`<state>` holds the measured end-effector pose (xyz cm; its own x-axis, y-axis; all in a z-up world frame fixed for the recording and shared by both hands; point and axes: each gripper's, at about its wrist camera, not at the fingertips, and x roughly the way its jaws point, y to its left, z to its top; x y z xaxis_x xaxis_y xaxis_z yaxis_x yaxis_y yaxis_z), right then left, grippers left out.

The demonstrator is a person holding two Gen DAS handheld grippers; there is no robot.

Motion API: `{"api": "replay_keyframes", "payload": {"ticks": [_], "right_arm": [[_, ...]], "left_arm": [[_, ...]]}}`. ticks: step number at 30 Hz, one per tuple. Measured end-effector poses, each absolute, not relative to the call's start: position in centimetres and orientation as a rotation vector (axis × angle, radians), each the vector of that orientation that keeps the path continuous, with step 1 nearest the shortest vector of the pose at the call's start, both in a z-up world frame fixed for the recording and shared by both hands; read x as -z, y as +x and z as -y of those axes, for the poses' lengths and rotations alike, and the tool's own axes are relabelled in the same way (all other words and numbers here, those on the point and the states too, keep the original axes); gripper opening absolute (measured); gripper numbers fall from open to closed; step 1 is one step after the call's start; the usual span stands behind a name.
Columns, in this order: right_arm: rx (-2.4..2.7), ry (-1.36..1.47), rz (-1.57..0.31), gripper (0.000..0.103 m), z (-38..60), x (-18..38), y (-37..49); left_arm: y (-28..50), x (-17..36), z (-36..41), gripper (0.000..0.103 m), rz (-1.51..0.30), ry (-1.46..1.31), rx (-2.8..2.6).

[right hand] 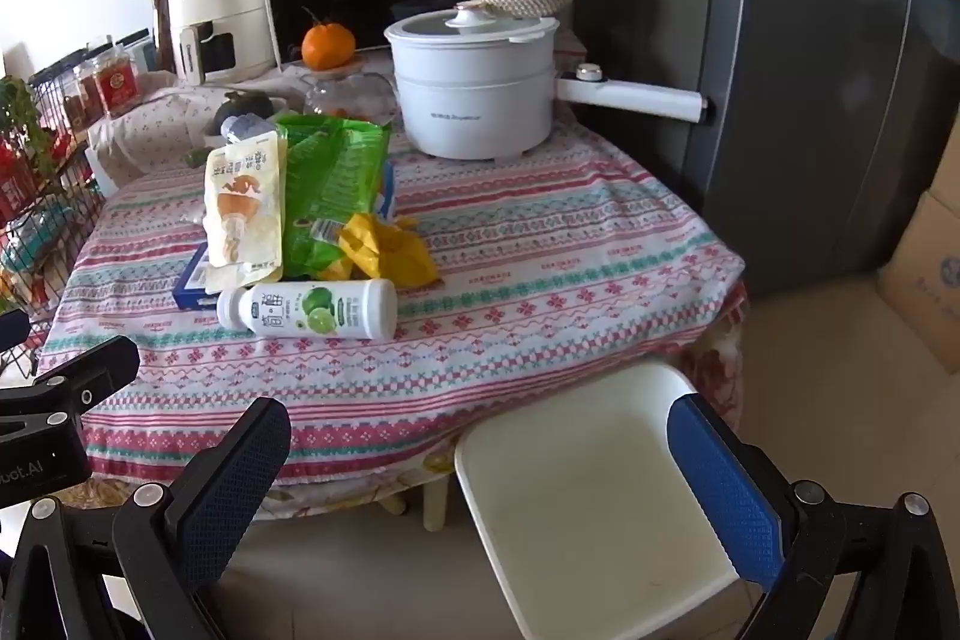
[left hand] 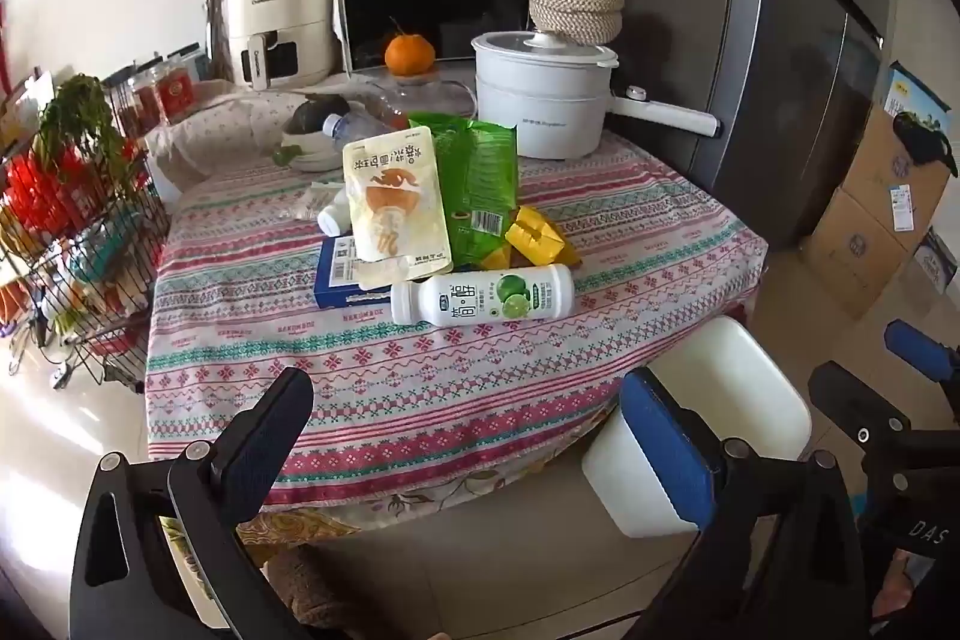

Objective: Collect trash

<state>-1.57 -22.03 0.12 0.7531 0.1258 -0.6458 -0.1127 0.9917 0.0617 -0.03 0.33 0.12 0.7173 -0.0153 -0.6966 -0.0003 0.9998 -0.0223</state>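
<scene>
The bench (left hand: 630, 244), under a striped patterned cloth, carries a white lime-label bottle (left hand: 480, 302) lying nearest the front edge, a blue box (left hand: 336, 280) just behind it, and a white electric pot (left hand: 543, 97) at the back right corner.

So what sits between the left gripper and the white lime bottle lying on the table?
Only bare patterned tablecloth. In the left wrist view the open left gripper hovers off the table's near edge, and nothing lies on the cloth before the lime bottle.
</scene>
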Motion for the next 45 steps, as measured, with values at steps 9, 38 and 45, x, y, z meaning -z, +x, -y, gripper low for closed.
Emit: {"api": "replay_keyframes", "payload": {"ticks": [9, 38, 45], "right_arm": [[-0.112, 0.015, -0.74, 0.103, 21.9, 0.03, -1.3], [-0.093, 0.022, -0.735, 0.103, 22.02, 0.21, -1.13], [-0.093, 0.025, -0.736, 0.103, 22.12, 0.25, -1.12]], "left_arm": [[-0.18, 0.14, 1.01, 0.103, -0.769, 0.012, 0.027], [-0.29, -0.01, 0.45, 0.103, -0.783, 0.008, 0.05], [-0.4, 0.13, 0.28, 0.103, -0.781, 0.006, 0.05]]}}
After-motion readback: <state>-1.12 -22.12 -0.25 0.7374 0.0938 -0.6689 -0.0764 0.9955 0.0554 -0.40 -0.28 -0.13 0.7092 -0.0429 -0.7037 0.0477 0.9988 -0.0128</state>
